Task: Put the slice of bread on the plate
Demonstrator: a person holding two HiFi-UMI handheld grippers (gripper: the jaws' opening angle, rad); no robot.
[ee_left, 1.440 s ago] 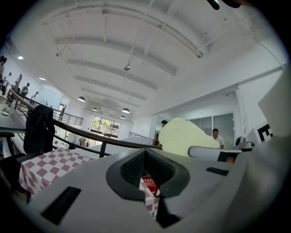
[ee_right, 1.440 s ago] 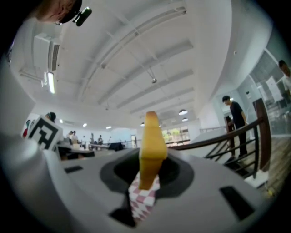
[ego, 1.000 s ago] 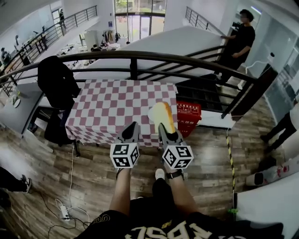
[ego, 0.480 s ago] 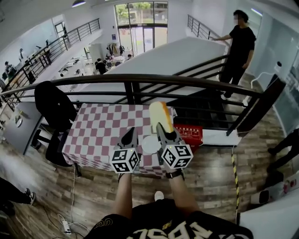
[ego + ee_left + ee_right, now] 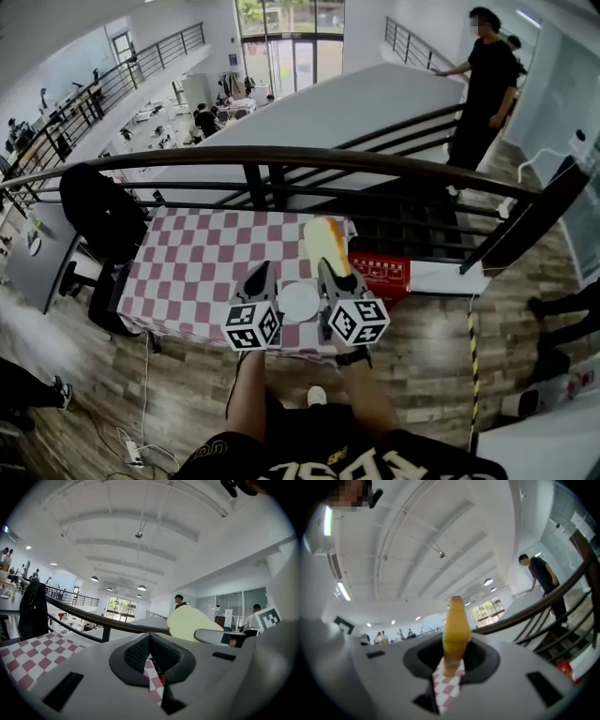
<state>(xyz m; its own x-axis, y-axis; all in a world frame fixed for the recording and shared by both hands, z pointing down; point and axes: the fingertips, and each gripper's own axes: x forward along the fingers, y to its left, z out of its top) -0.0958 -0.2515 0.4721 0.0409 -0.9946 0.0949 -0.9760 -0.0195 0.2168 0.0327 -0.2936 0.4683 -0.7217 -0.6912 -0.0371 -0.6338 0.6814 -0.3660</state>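
In the head view my right gripper (image 5: pixel 328 267) is shut on a slice of bread (image 5: pixel 323 240) with a yellow crust, which stands on edge above the jaws. The right gripper view shows that slice of bread (image 5: pixel 456 623) edge-on, pinched between the pads. A small white plate (image 5: pixel 298 302) lies on the near edge of the checkered table (image 5: pixel 202 253), between my two grippers. My left gripper (image 5: pixel 261 272) is level just left of the plate, jaws together and empty. In the left gripper view its tips (image 5: pixel 150 637) meet, and the slice of bread (image 5: pixel 190 623) shows to the right.
A red crate (image 5: pixel 380 274) sits on the floor right of the table. A black chair draped with a dark jacket (image 5: pixel 98 211) stands at the table's left end. A dark railing (image 5: pixel 281 164) runs behind the table. A person (image 5: pixel 483 89) stands by the stairs at the upper right.
Both grippers have come forward to the table's near edge. The plate, earlier hidden behind the bread and gripper, now shows between them. The bread stays gripped and upright.
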